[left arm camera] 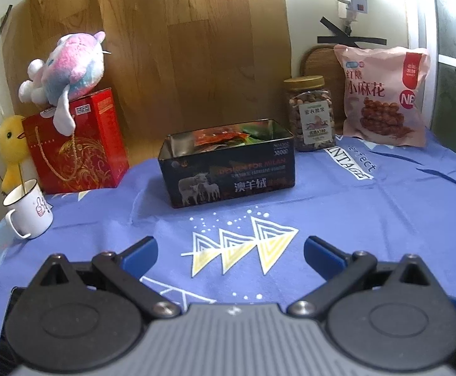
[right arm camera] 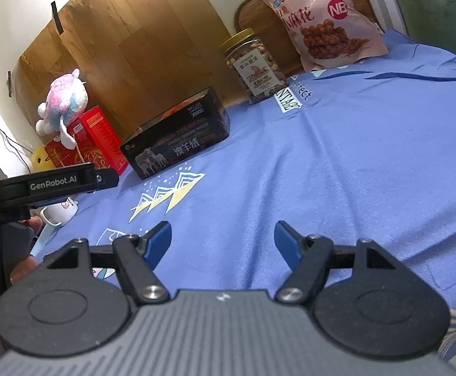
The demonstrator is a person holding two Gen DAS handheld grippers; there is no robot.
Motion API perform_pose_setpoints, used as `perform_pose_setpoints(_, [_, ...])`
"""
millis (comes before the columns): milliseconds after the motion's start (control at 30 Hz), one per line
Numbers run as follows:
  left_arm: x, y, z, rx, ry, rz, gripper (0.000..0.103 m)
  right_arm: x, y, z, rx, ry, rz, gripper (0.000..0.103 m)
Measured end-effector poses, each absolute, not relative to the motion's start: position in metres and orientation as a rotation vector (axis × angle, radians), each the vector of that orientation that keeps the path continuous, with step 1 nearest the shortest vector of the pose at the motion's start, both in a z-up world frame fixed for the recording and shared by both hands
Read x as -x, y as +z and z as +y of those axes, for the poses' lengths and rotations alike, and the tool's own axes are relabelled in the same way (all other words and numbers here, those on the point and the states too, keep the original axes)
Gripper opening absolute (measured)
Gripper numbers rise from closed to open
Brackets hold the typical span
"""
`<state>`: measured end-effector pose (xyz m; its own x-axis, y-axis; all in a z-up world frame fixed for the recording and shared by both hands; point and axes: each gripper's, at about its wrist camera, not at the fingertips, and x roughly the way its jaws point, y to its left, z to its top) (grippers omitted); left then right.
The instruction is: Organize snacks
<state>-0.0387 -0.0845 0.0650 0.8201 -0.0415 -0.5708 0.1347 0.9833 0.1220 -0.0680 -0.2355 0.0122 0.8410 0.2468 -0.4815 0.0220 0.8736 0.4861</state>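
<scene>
The black tin (left arm camera: 228, 169) mid-cloth hides most of its snack packets (left arm camera: 225, 136) (red and green wrappers peek out). My left gripper (left arm camera: 230, 252) and right gripper (right arm camera: 222, 241) gape wide, holding nothing.

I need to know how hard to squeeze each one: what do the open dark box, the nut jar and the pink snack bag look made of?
Dark box: likely tin, since its inner walls look shiny and reflective. Nut jar: clear plastic or glass, can't tell which, with nuts visible through it and a gold lid. Pink snack bag: soft glossy plastic film, wrinkled.
</scene>
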Motion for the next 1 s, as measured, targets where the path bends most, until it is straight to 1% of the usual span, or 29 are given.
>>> perform_pose_setpoints(400, [0.037, 0.074, -0.08, -0.169, -0.061, 0.583, 0.103, 0.063, 0.018, -0.228, -0.507, 0.171, 0.55, 0.075])
perform_pose_setpoints(1000, [0.031, 0.072, -0.091, -0.116, -0.082, 0.67, 0.103, 0.062, 0.015, -0.241, -0.544, 0.21, 0.525, 0.075])
